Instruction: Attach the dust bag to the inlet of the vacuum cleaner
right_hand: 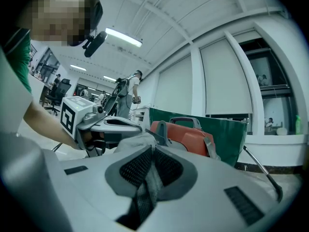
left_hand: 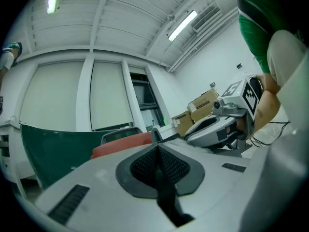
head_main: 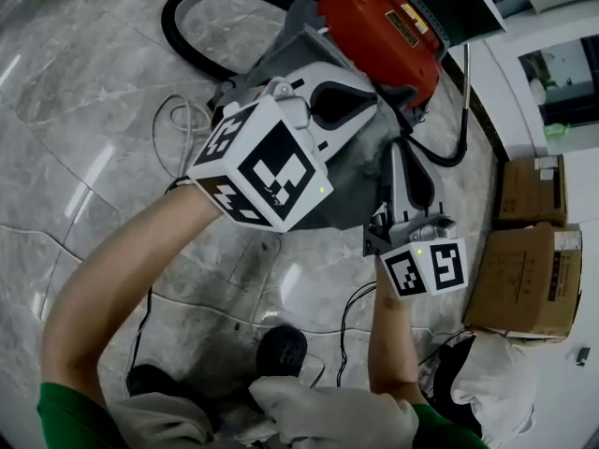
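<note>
Right gripper (right_hand: 153, 148) pinches the grey dust bag (right_hand: 131, 142), left gripper (left_hand: 157, 148) is closed. Fitting to the red vacuum cleaner (head_main: 379, 31) seems not yet done.

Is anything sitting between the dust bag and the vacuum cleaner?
Nothing visible. The grey dust bag, pinched in the right gripper, lies close against the red vacuum cleaner. The left gripper hides the inlet in the head view.

No readable text
Yellow label (head_main: 413, 19) on the vacuum cleaner (head_main: 374, 37) and white stickers (head_main: 547, 164) on the cardboard boxes (head_main: 519, 283) are too small
</note>
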